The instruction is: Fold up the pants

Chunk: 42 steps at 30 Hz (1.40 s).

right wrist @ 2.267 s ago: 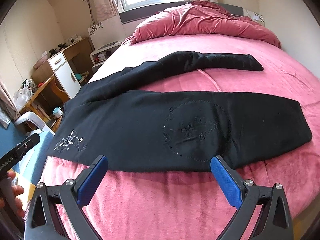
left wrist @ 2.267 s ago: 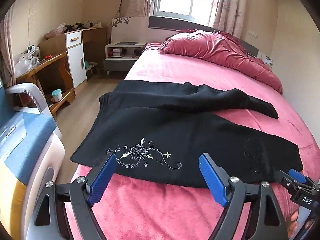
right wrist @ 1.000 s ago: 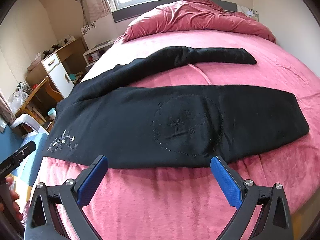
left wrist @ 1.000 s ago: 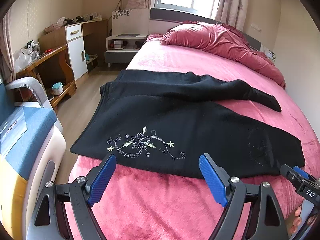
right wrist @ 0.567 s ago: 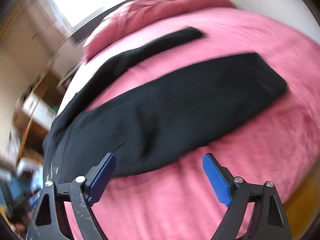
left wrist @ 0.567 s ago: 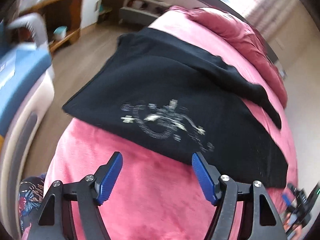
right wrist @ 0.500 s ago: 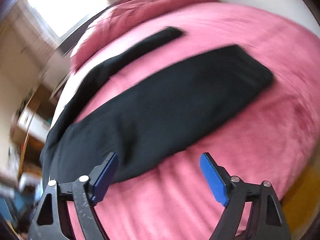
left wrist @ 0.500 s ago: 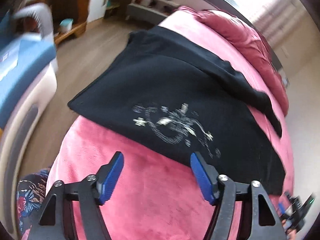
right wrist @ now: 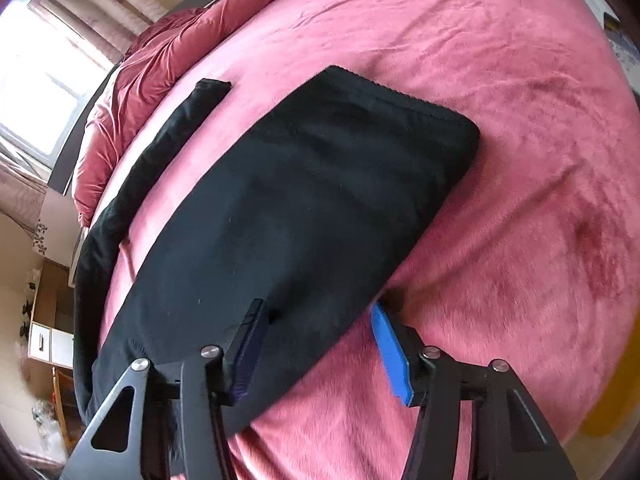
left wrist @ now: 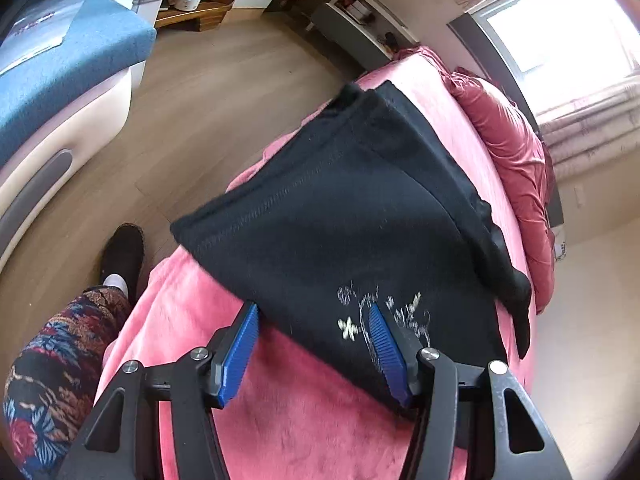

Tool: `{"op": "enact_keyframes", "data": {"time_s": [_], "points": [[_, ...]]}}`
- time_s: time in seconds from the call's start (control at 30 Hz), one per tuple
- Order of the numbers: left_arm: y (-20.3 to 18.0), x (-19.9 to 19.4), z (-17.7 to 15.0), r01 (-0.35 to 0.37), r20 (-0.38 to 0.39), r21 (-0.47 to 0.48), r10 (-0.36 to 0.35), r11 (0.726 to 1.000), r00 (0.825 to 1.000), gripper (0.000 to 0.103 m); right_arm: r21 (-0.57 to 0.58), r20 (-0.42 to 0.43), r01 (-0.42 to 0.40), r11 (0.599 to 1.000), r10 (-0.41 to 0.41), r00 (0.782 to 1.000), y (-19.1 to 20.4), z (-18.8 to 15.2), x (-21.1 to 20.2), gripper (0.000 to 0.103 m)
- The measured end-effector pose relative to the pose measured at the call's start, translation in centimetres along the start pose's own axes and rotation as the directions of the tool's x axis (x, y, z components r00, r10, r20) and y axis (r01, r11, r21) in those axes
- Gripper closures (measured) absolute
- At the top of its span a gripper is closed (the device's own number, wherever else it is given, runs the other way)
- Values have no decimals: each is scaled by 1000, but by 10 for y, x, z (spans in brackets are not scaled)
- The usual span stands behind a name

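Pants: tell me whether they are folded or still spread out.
Spread out, not folded. The black pants lie flat on the pink bed, both legs apart; the second leg stretches separately toward the pillows.

Black pants [left wrist: 340, 216] with pale white floral embroidery [left wrist: 380, 320] at lower centre lie on a pink, plush bed cover [right wrist: 500, 100]. A darker rose-red quilt [right wrist: 160, 56] sits upper left in the right view. Blue ribbed gripper pads [left wrist: 240, 348] on black frames. Multicoloured floral-print trouser leg [left wrist: 52, 380], lower left.
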<state>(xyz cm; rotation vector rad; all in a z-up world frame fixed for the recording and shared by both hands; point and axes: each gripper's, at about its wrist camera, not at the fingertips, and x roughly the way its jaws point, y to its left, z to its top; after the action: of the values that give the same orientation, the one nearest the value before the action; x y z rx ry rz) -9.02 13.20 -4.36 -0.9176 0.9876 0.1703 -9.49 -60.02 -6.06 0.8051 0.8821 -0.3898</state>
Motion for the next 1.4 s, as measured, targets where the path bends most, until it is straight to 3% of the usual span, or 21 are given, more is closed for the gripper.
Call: {"op": "enact_keyframes", "data": {"time_s": [0.17, 0.23, 0.33, 0.37, 0.47, 0.7, 0.93, 1.2, 1.4], "points": [[7, 22, 4, -45, -1, -30, 45, 999, 999, 46, -34, 0, 35, 999, -35, 999, 11, 12, 12, 51], [8, 22, 4, -56, 16, -45, 57, 997, 998, 54, -51, -1, 53, 997, -53, 999, 17, 16, 15, 56], [10, 25, 9, -91, 34, -57, 93, 994, 995, 86, -82, -3, 73, 994, -73, 997, 22, 21, 18, 69], [12, 24, 10, -100, 38, -59, 102, 993, 994, 90, -84, -1, 71, 994, -71, 997, 23, 23, 17, 76], [8, 17, 12, -102, 55, -32, 103, 994, 993, 95, -98, 14, 58, 994, -57, 998, 27, 31, 10, 84], [-19, -20, 10, -70, 132, 64, 62, 995, 989, 97, -134, 65, 25, 991, -17, 998, 35, 41, -22, 87], [-17, -52, -7, -18, 127, 88, 6, 996, 992, 97, -149, 88, 17, 989, -4, 996, 28, 36, -48, 87], [4, -66, -44, -52, 77, 108, 44, 993, 996, 97, -94, 60, 61, 994, -56, 997, -25, 14, -60, 87], [13, -48, -65, -138, -11, 150, 141, 979, 990, 96, -48, 37, 97, 994, -96, 995, -59, 6, -58, 87]]}}
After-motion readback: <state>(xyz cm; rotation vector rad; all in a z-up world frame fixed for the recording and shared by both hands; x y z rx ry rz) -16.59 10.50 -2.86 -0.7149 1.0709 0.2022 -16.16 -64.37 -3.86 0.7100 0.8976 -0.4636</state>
